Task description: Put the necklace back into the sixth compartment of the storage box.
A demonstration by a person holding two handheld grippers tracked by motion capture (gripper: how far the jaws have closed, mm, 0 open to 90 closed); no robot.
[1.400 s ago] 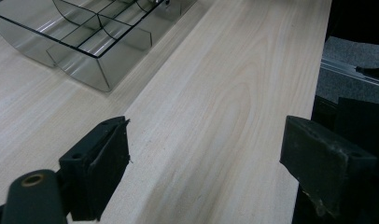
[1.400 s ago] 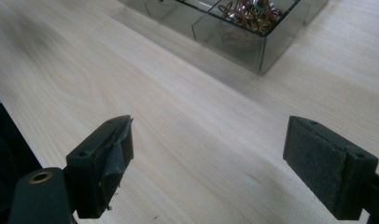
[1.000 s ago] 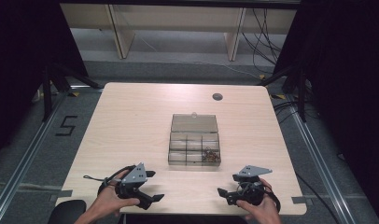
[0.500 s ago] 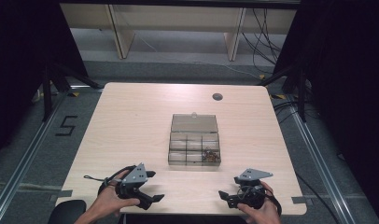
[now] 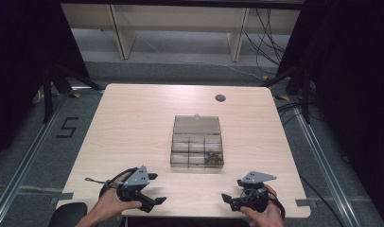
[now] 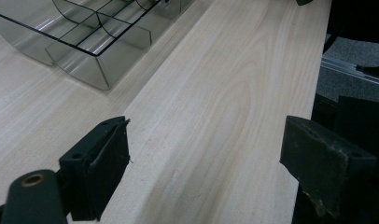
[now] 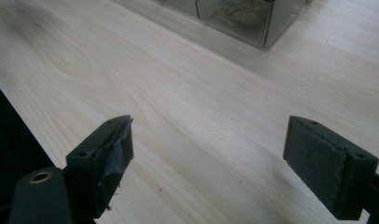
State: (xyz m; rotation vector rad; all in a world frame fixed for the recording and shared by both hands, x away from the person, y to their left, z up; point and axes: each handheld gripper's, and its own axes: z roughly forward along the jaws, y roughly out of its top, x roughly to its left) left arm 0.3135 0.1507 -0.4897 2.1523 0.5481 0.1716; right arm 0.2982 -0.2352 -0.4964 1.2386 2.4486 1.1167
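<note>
Pale wooden table (image 5: 133, 123), round grommet (image 5: 220, 98) far edge

Seen from high above the near edge, facing forward and down on the whole table (image 5: 133, 123). Seen low and close from each gripper, looking across bare tabletop toward the clear compartment box (image 6: 92, 39), shared by all three.

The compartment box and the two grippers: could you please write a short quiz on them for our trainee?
1. True or false: the lid of the compartment box is open.
2. Which compartment holds the small parts: A near right, B far left, C near left?
3. Are the left gripper and the right gripper open or shut?

Key: 1 true. 2 A, seen from the high view. 3 Both open, holding nothing, above the table.
</note>
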